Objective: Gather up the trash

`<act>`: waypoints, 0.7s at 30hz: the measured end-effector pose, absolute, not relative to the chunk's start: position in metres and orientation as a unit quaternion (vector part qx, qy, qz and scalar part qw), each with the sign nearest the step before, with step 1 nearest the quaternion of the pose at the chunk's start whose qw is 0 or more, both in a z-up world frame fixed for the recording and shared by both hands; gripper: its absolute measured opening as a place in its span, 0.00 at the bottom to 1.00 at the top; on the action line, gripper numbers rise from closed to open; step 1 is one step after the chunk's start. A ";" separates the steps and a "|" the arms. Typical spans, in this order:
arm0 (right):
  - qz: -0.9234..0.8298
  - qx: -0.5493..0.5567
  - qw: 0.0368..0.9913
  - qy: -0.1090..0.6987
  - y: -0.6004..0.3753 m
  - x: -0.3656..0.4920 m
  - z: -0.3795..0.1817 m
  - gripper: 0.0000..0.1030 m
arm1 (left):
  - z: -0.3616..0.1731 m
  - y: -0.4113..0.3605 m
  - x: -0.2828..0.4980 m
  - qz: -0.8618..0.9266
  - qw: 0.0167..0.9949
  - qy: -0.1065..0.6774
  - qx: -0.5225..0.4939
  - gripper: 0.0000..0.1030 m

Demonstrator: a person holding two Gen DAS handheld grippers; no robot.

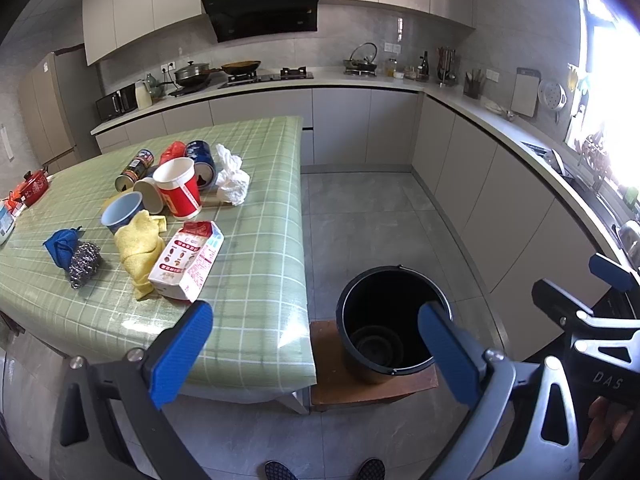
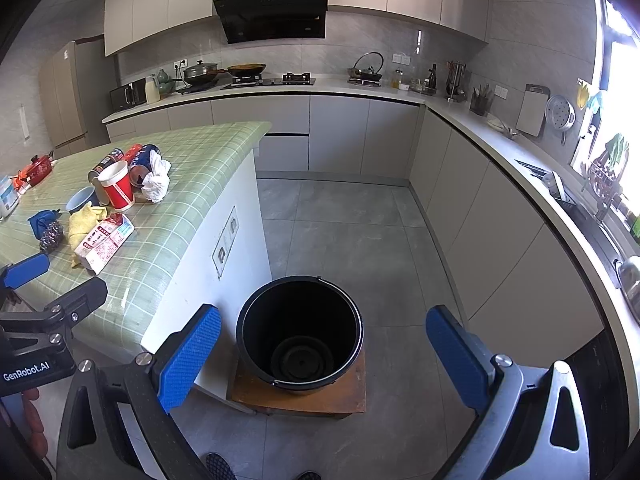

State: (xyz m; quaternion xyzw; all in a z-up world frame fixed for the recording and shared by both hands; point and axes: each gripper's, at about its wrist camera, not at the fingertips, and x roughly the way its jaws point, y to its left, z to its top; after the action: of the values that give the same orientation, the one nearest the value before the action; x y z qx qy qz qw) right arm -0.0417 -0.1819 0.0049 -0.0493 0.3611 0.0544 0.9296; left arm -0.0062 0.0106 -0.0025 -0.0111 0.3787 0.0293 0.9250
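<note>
Trash lies on the green checked table [image 1: 248,248]: a pink milk carton [image 1: 188,260] on its side, a red-and-white paper cup [image 1: 178,188], a blue cup [image 1: 122,212], cans [image 1: 134,170], a blue can [image 1: 200,156] and crumpled white tissue [image 1: 232,176]. A black bucket [image 1: 388,320] stands on a brown board [image 1: 340,384] on the floor beside the table. My left gripper [image 1: 316,356] hovers open over the table's near corner, holding nothing. My right gripper [image 2: 324,360] is open and bare above the bucket [image 2: 300,332]. The carton [image 2: 106,244] and red cup [image 2: 118,186] show at left in the right wrist view.
A yellow cloth [image 1: 138,248], a blue cloth [image 1: 60,244] and a steel scourer [image 1: 84,264] lie near the carton. A red pot [image 1: 34,188] sits at the table's far left. Kitchen counters [image 1: 360,80] run along the back and right walls, with grey floor [image 1: 360,216] between.
</note>
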 end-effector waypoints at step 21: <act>0.061 -0.051 0.930 0.360 -0.180 -0.044 0.007 1.00 | -0.003 0.008 -0.009 0.033 0.927 0.374 -0.011 1.00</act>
State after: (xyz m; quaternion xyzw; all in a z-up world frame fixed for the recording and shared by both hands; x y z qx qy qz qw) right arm -0.0440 -0.1805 0.0068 -0.0513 0.3596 0.0614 0.9297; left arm -0.0089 0.0080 -0.0029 -0.0112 0.3744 0.0330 0.9266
